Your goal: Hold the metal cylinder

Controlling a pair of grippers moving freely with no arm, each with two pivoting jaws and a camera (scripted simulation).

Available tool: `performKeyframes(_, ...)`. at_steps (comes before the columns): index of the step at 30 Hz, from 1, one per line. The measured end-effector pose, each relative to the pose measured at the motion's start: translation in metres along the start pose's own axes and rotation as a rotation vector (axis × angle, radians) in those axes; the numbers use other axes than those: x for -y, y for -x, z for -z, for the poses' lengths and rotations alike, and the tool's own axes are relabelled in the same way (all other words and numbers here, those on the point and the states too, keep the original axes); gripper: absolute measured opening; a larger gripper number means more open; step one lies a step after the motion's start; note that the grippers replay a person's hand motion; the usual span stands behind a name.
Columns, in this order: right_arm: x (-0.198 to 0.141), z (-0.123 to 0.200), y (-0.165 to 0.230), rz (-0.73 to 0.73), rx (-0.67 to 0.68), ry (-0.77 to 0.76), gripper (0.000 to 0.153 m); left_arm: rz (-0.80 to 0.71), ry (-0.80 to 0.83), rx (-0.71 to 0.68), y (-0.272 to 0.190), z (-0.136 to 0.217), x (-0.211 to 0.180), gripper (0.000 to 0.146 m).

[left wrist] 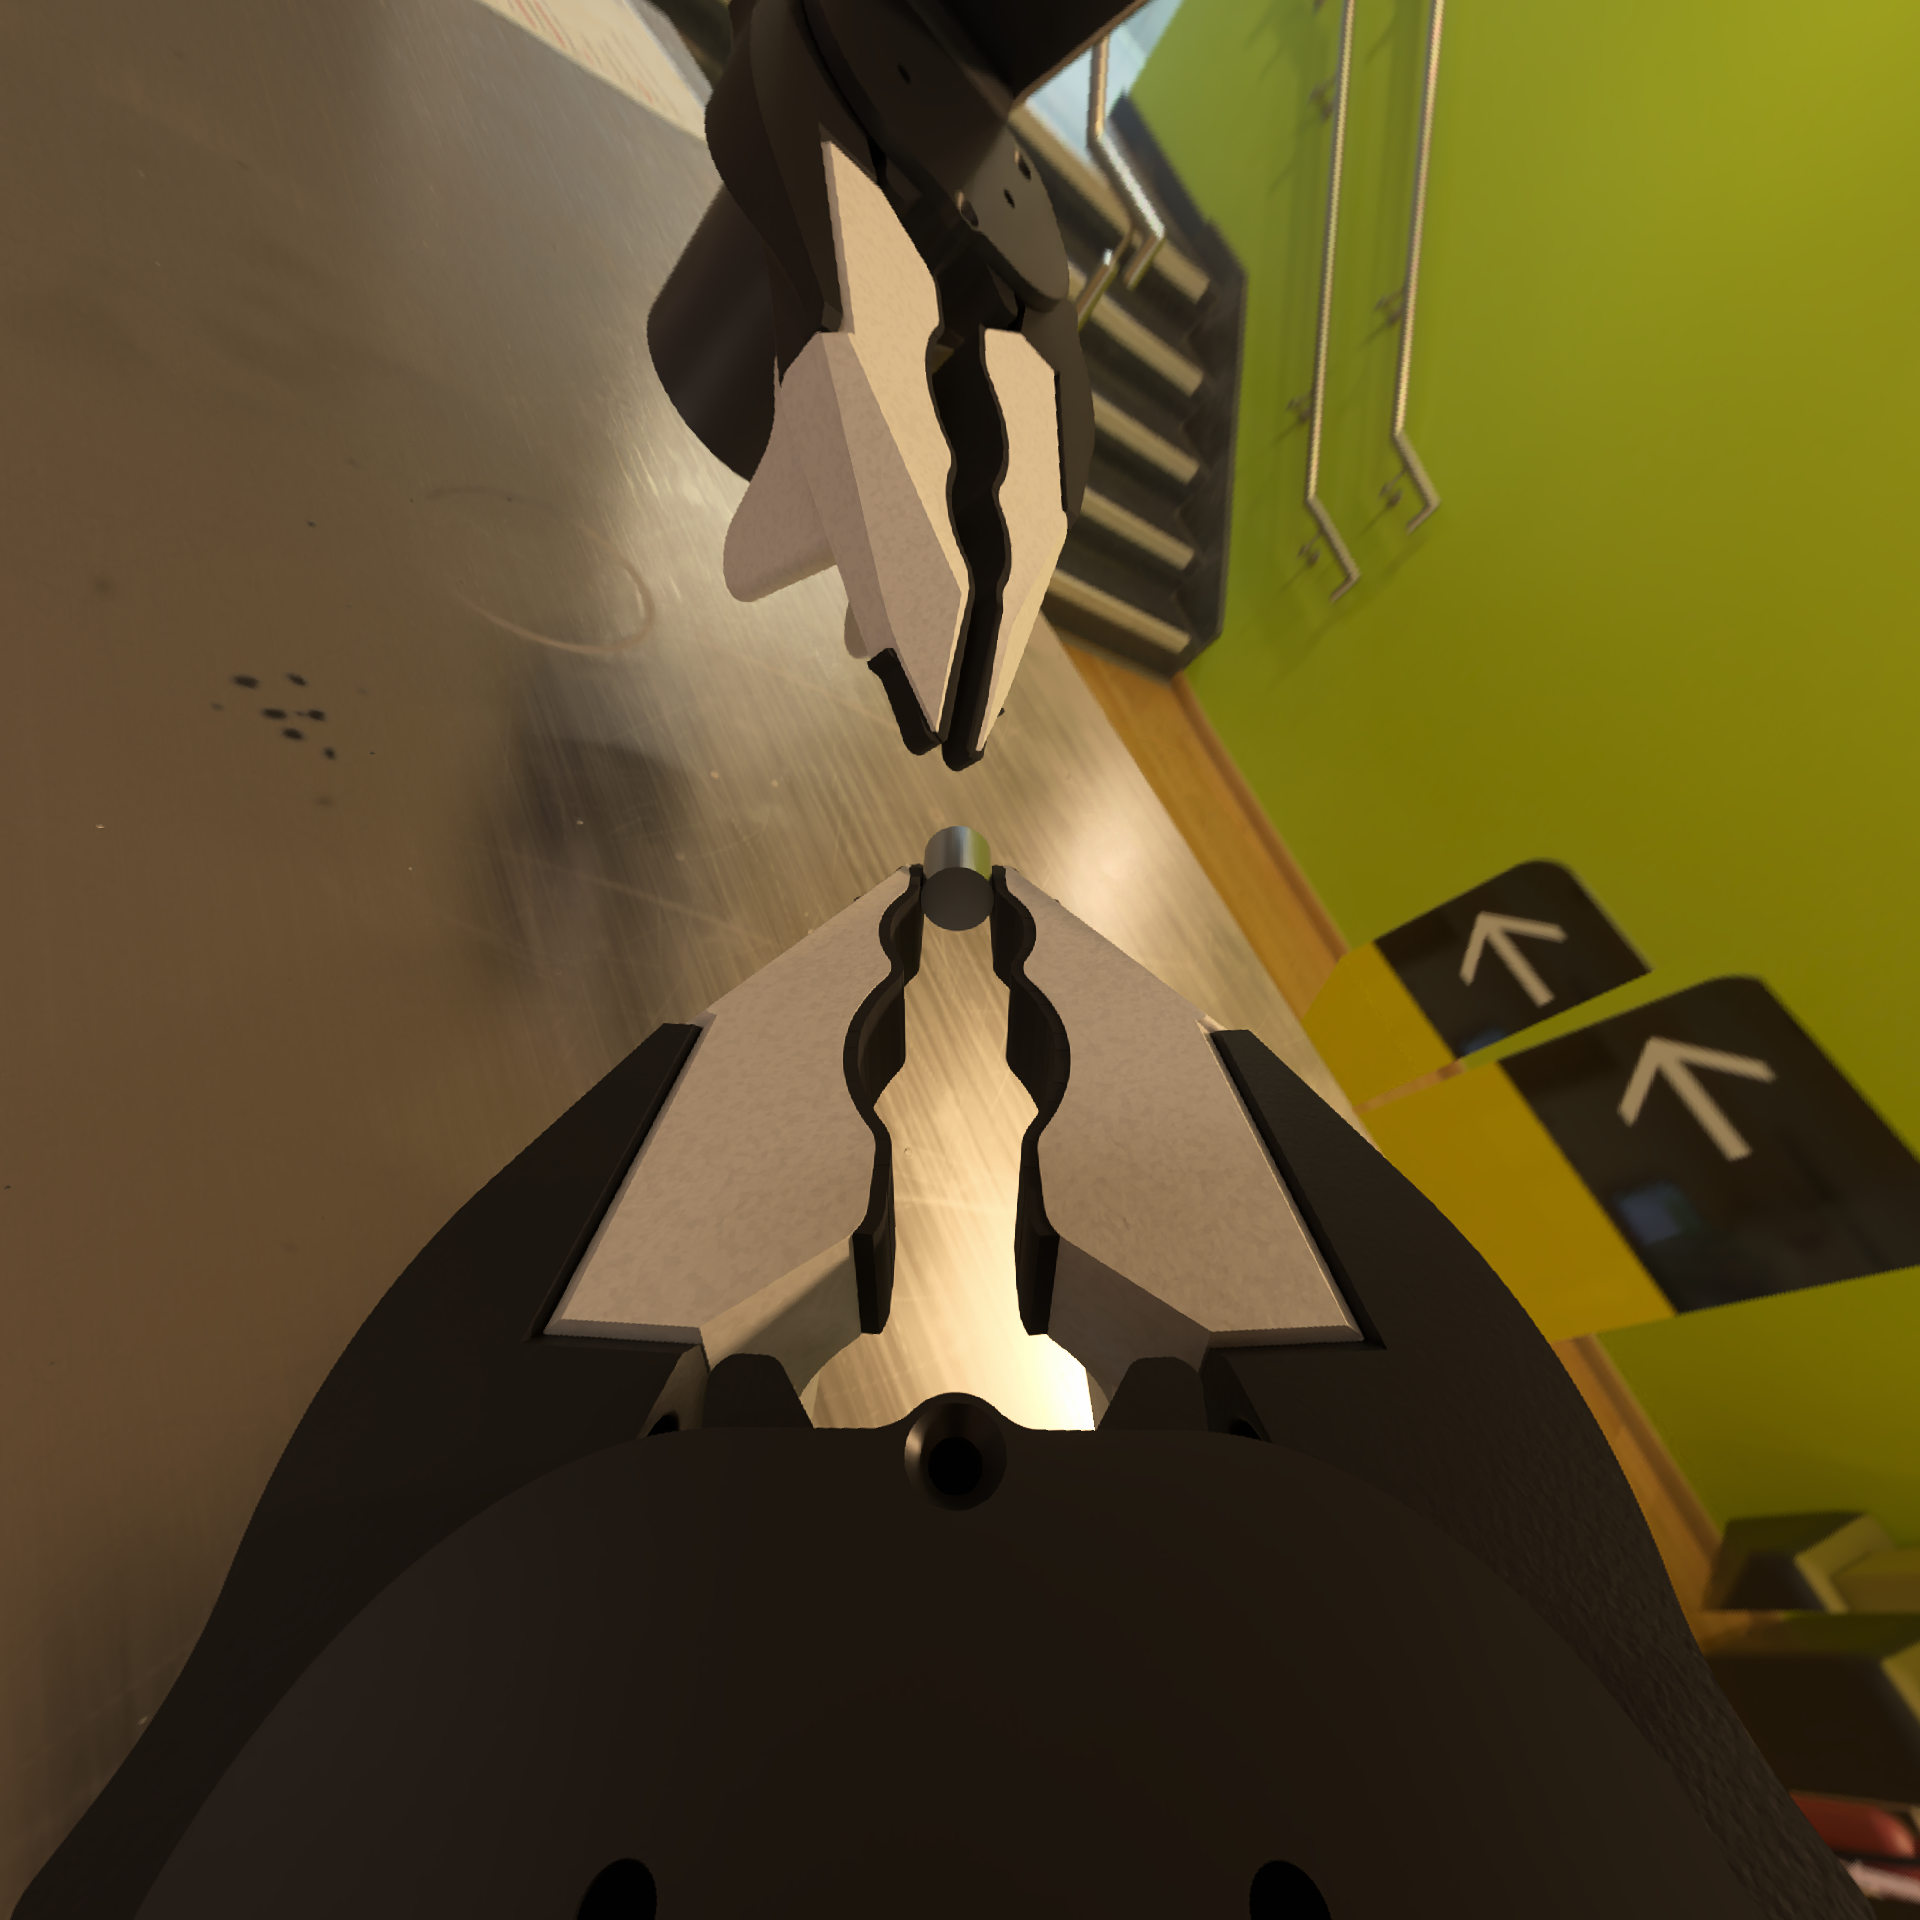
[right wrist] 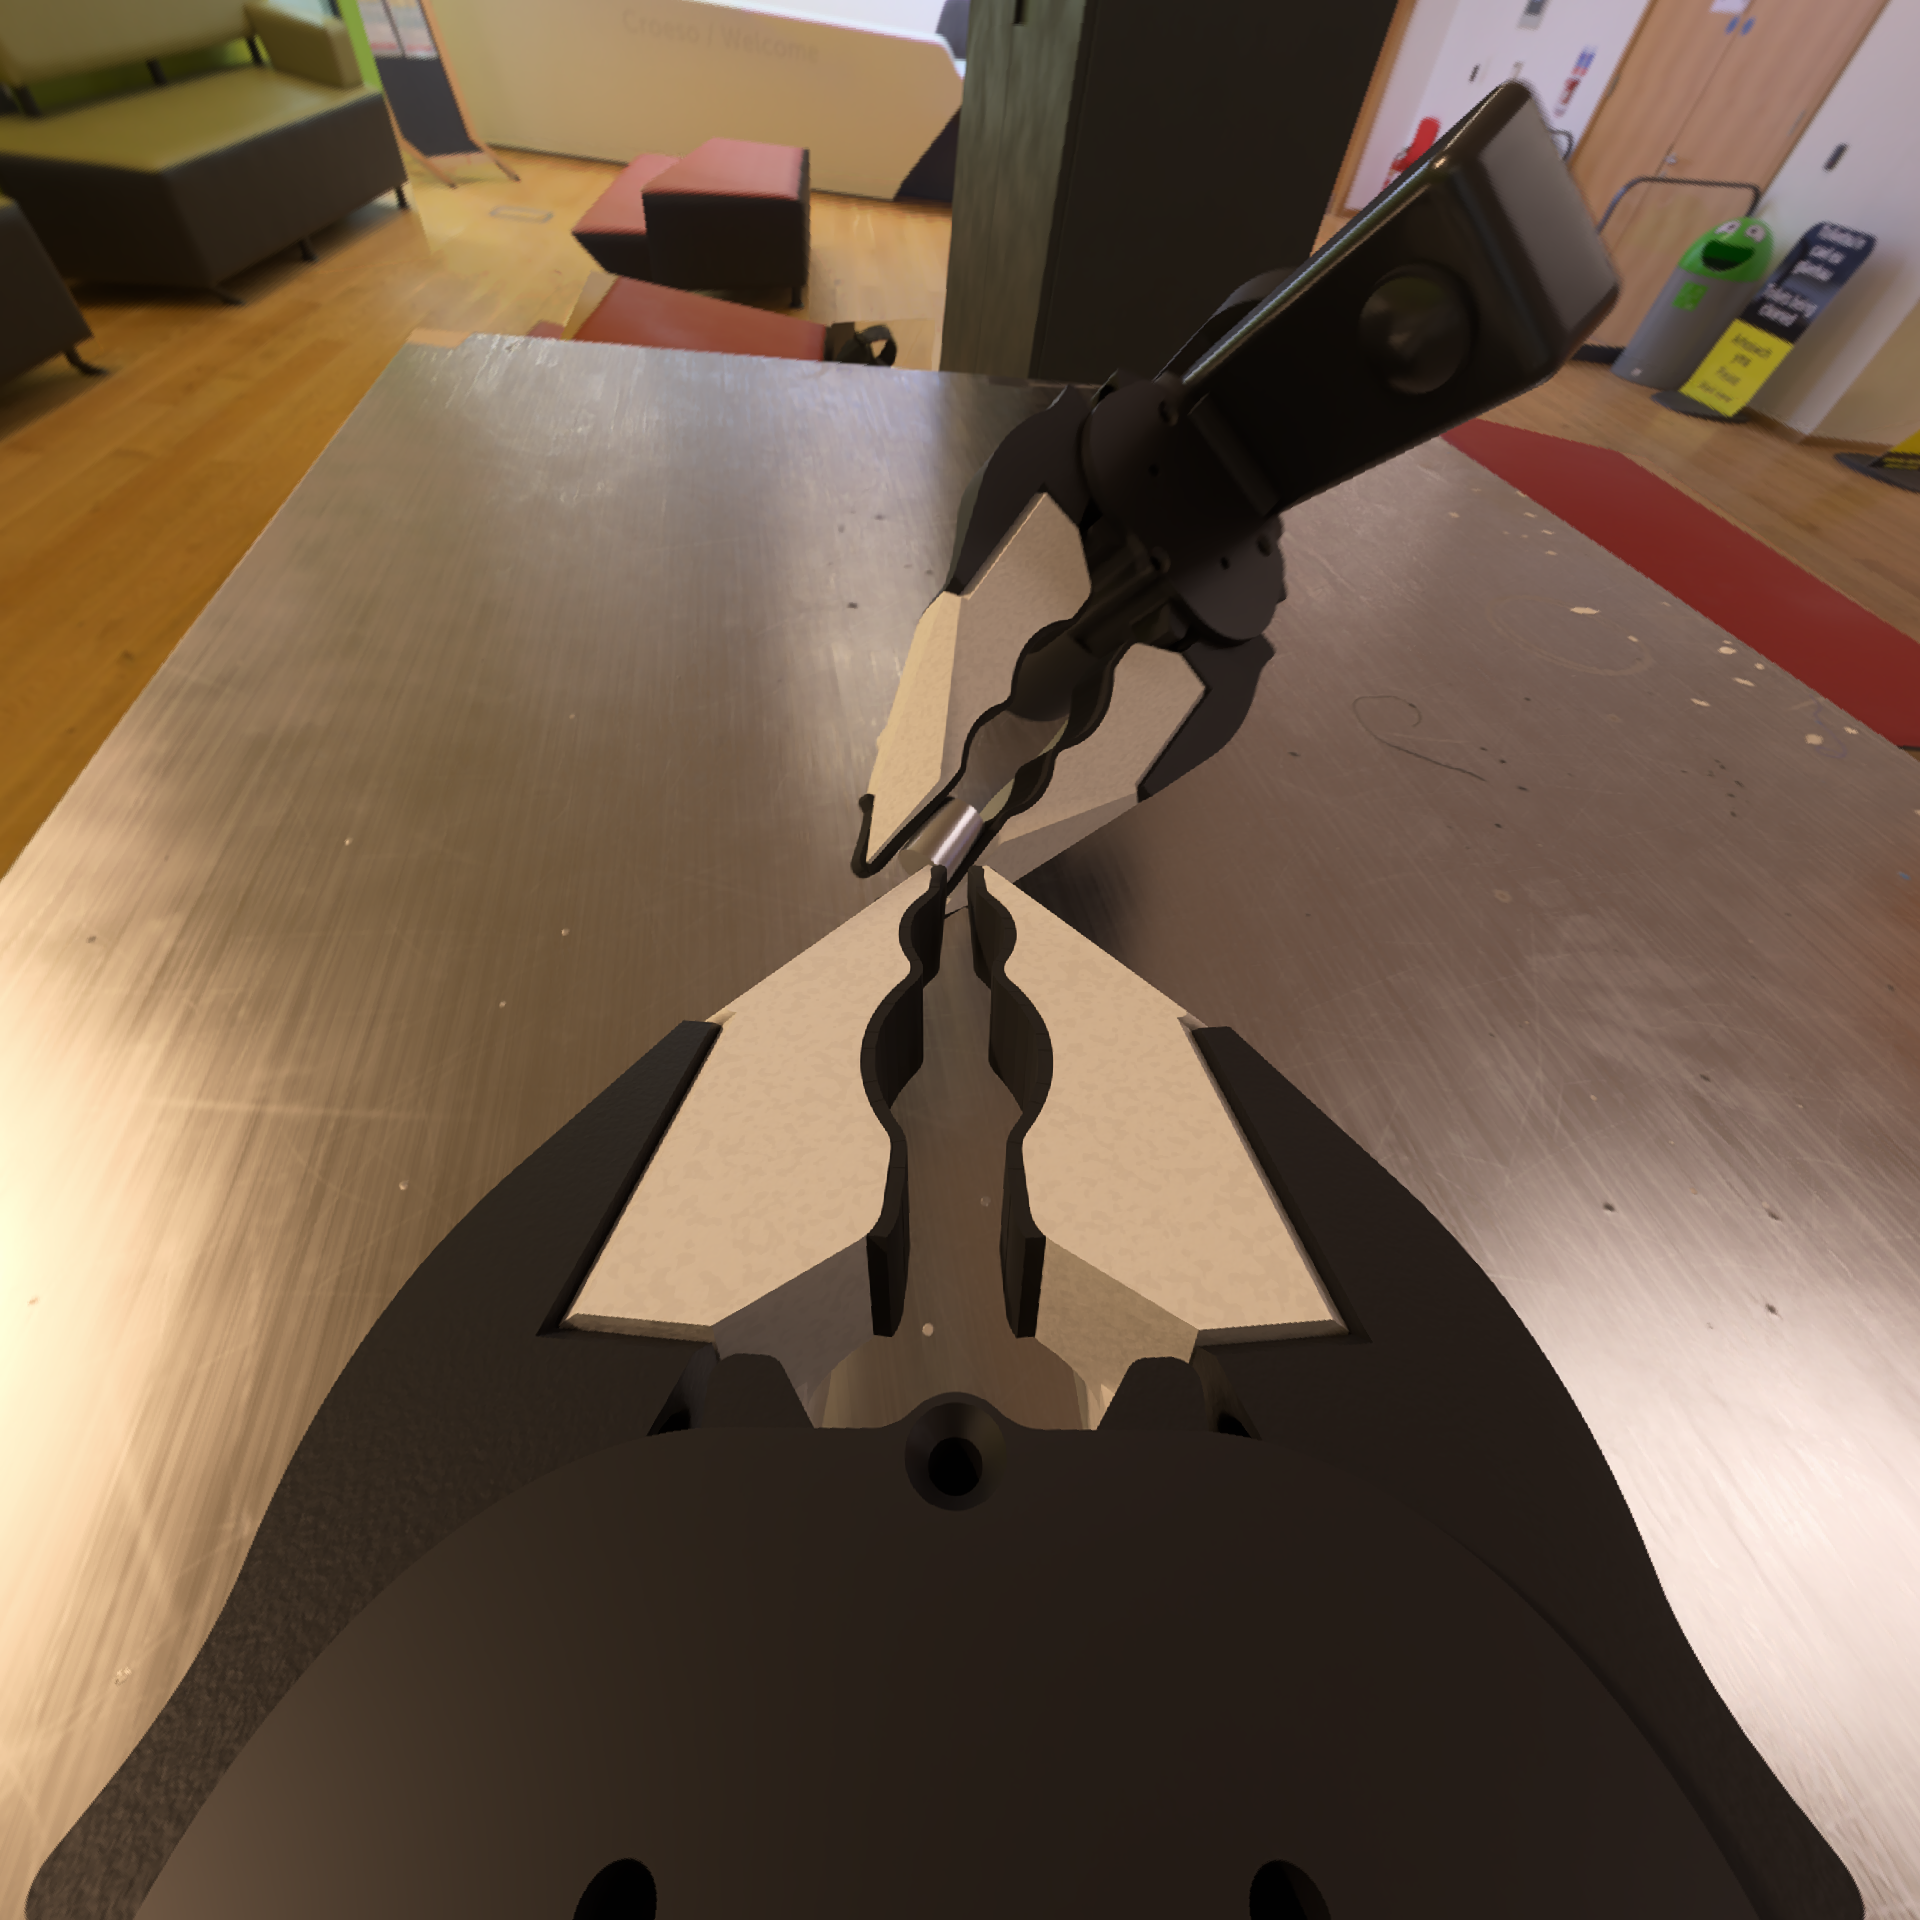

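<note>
A small metal cylinder [left wrist: 956, 899] sits pinched between the fingertips of my left gripper [left wrist: 956, 881], held above the brushed metal table [left wrist: 312, 468]. I see one flat end and a short length of its side. My right gripper [left wrist: 948, 750] hangs just beyond the cylinder, shut and empty, tips pointing at it with a small gap. In the right wrist view, my right gripper [right wrist: 958, 883] is shut with nothing between its fingers. The left gripper [right wrist: 935, 847] holds the cylinder [right wrist: 956, 836] just past the right tips.
The metal table [right wrist: 468, 675] stretches wide on both sides. A wooden floor, sofas [right wrist: 187, 156], red seats [right wrist: 717, 197], a dark pillar [right wrist: 1091, 177] and a green bin [right wrist: 1704, 291] lie beyond it. A green wall [left wrist: 1610, 520] runs along the table's right edge.
</note>
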State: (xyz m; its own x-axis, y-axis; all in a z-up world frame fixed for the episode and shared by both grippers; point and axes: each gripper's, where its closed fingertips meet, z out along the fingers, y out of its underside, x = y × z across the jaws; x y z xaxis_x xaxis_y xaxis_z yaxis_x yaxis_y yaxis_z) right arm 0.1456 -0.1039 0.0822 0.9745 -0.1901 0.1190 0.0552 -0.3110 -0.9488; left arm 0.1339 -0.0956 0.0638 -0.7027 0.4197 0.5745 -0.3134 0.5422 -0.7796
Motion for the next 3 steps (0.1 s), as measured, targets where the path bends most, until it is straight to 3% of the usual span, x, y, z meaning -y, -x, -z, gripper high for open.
performKeyframes(3, 0.0053, 0.0013, -0.0093, -0.059, -0.032, -0.005, 0.003, 0.052, -0.066, -0.022, -0.0002, 0.0007, 0.0082, 0.012)
